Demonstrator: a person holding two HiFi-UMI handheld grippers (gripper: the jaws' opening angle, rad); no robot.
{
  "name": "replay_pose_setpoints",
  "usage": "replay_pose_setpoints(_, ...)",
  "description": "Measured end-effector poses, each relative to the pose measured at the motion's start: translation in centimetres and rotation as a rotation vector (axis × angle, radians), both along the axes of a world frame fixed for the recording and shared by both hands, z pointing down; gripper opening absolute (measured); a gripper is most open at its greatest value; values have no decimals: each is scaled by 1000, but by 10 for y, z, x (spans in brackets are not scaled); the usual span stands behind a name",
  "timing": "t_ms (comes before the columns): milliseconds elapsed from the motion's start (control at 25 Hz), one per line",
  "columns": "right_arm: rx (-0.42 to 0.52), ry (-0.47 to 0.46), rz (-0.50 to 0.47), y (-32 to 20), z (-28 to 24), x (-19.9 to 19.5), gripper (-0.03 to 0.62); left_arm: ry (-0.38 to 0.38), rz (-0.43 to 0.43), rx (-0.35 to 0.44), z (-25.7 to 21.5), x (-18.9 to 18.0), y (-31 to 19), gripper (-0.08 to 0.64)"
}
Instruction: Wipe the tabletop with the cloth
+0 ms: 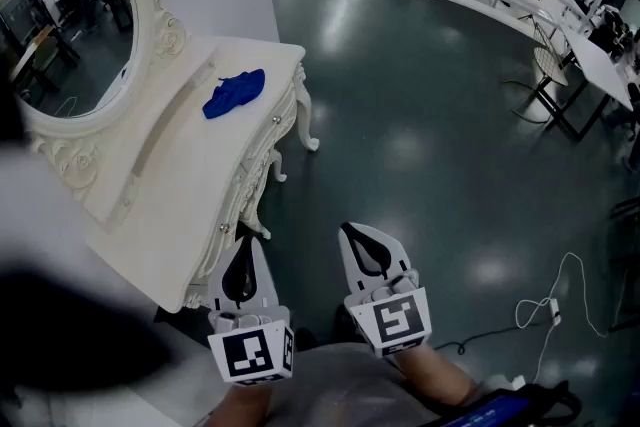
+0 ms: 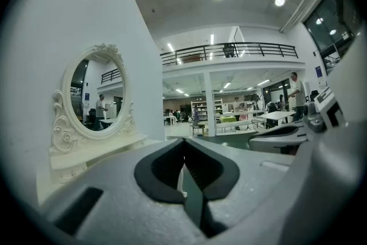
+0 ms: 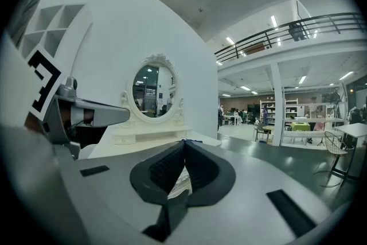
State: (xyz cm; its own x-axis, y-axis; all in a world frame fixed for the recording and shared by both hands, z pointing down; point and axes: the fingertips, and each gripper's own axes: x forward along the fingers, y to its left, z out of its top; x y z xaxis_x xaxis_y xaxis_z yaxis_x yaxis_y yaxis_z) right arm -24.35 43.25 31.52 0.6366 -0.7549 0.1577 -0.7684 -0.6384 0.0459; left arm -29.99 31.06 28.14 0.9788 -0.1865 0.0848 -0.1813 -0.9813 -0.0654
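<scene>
I look down and see a crumpled bright blue cloth [image 1: 234, 93] in the upper left of the head view. It lies on the flat top of a white carved wooden dressing table [image 1: 170, 185], close to the table's far right edge. Nothing is touching the cloth. Behind it, at the far upper left, stands an oval mirror with a curly white frame [image 1: 70, 25]. In the glass I can see a room with a person in it. Both of my tools are low in the frame, well apart from the cloth. The left gripper [image 1: 243, 243] is at the bottom, just left of the middle, with its tip right beside the near corner of the table. In its own view its two dark jaws meet at the tip and hold nothing. The right gripper [image 1: 348, 231] is just beside it, at the bottom middle, over the shiny dark green floor [image 1: 420, 135]. Its jaws are pressed together too, and there is nothing between them. Both point up the frame, away from me. A thin white cable [image 1: 560, 305] curls on the floor at the lower right. White desks and chairs [image 1: 560, 65] stand far away at the upper right.
</scene>
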Motion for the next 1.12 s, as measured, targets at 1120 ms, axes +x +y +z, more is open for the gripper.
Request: replay_pose_setpoints(1120,56,-37,3,11,18,104,15,-39,-30,32,19,89,7,15)
